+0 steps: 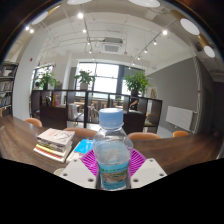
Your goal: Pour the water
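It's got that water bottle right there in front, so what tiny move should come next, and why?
Probably lift the bottle a little off the table. It stands upright between the gripper's jaws, cap on, and no cup is in view, so raising it and looking for one seems sensible before pouring.

Bottle: clear plastic, pale blue cap, blue label. Gripper: white fingers, magenta pads. Bench: brown wood. Books: white covers, red and green edges.
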### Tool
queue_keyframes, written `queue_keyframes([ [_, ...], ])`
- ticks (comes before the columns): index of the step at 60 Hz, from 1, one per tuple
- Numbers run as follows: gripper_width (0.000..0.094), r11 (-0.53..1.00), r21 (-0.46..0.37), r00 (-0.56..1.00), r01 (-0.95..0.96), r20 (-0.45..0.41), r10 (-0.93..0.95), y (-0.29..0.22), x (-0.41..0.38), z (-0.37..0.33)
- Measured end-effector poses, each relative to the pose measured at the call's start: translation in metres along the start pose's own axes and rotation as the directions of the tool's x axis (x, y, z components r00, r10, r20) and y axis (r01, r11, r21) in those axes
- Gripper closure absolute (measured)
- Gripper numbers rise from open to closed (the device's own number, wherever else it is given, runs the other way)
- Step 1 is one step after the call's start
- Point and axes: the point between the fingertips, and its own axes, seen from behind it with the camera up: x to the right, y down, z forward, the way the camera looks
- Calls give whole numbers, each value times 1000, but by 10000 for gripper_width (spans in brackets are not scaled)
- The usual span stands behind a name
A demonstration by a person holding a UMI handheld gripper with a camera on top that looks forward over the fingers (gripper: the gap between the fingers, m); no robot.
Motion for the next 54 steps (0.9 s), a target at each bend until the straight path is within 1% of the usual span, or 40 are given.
queue_keyframes([
  [5,598,996,-34,996,-86,-6,85,26,12,9],
  [8,600,992,-50,993,-119,0,119,51,7,21],
  [18,594,980,-115,986,-160,23,163,110,-2,43],
  [28,597,976,-155,986,-156,42,164,151,-8,55],
  [31,578,973,-173,986,-154,45,164,163,-14,59],
  [32,582,977,-142,985,-157,49,165,159,-14,60],
  [33,579,980,-132,987,-149,47,156,159,-14,61],
  [37,581,982,-138,989,-131,51,139,159,-11,56],
  [40,552,982,-132,989,-136,41,142,159,-12,54],
  [44,488,982,-124,988,-142,36,148,158,-13,53],
  [49,409,974,-152,984,-166,37,174,163,-15,52],
  [50,383,971,-165,983,-171,34,179,165,-16,52],
  [53,262,962,-211,983,-174,26,184,176,-18,46],
  [54,208,959,-227,983,-172,28,183,178,-16,38],
])
